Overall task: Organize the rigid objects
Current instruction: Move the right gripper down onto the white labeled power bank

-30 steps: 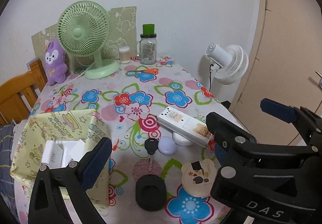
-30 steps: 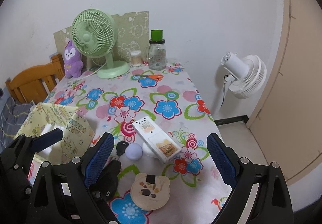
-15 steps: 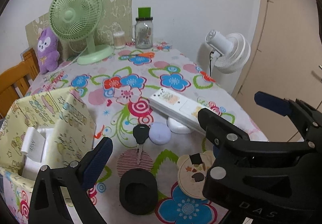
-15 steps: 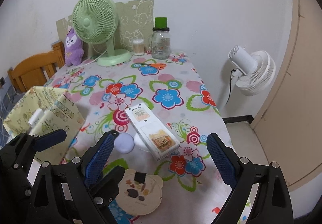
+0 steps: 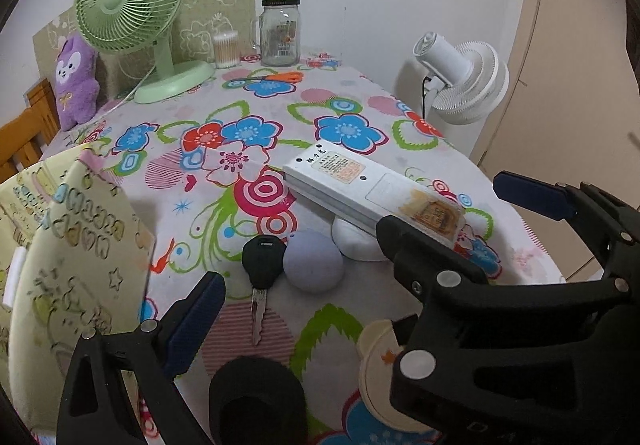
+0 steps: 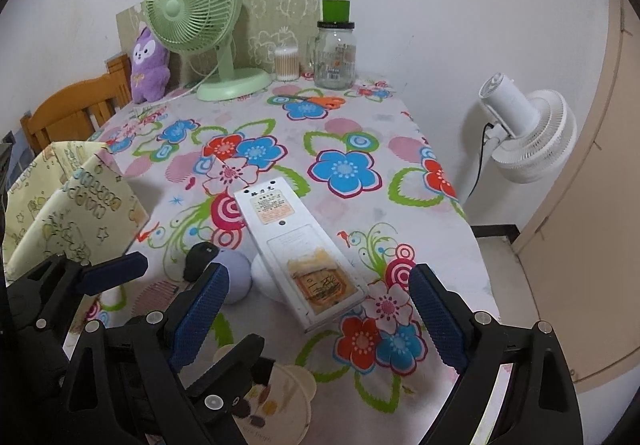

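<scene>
Left view: your left gripper (image 5: 320, 321) is spread wide and empty, approaching; the key (image 5: 260, 269) and ball (image 5: 314, 260) lie just ahead between its fingers. Next, lower and centre on one.

Right view: your right gripper (image 6: 320, 319) gapes wide, empty, the remote (image 6: 298, 257) just ahead between its fingers. Its label print is unreadable.

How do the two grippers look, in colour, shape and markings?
Both are black plastic frames with triangular cut-outs and round silver screw heads. The left gripper and the right gripper each have two long fingers faced with dark blue pads of fine dotted texture. White letters "DAS" show partly on the right one's body. No cables or sleeves show.
</scene>
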A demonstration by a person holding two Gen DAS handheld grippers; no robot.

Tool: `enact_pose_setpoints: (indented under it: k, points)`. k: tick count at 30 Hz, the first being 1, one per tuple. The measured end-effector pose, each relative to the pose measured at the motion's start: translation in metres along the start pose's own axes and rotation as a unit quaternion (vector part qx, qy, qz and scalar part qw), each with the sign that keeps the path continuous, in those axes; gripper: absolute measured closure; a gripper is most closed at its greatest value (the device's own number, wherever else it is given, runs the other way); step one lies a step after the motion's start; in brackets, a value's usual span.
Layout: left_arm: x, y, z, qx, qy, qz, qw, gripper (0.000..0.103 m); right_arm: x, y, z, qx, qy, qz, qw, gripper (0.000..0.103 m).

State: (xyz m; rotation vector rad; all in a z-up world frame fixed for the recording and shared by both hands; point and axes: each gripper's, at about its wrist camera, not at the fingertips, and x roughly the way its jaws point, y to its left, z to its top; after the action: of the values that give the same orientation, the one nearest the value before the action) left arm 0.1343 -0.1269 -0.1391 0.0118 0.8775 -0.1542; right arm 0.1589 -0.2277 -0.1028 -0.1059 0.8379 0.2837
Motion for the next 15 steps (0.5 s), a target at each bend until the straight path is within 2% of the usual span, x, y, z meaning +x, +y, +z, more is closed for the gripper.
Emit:
enact_pose_setpoints:
  k: [9,15]
  points:
    - [0.027,0.008,0.007,-0.01,0.032,-0.004,0.9994,0.004,0.027,0.002,0.008,-0.014,0.014,0.007,1.0,0.01]
    - [0.036,0.01,0.009,0.004,0.044,0.008,0.999,0.004,0.042,0.008,0.012,-0.026,0.024,0.015,0.999,0.011]
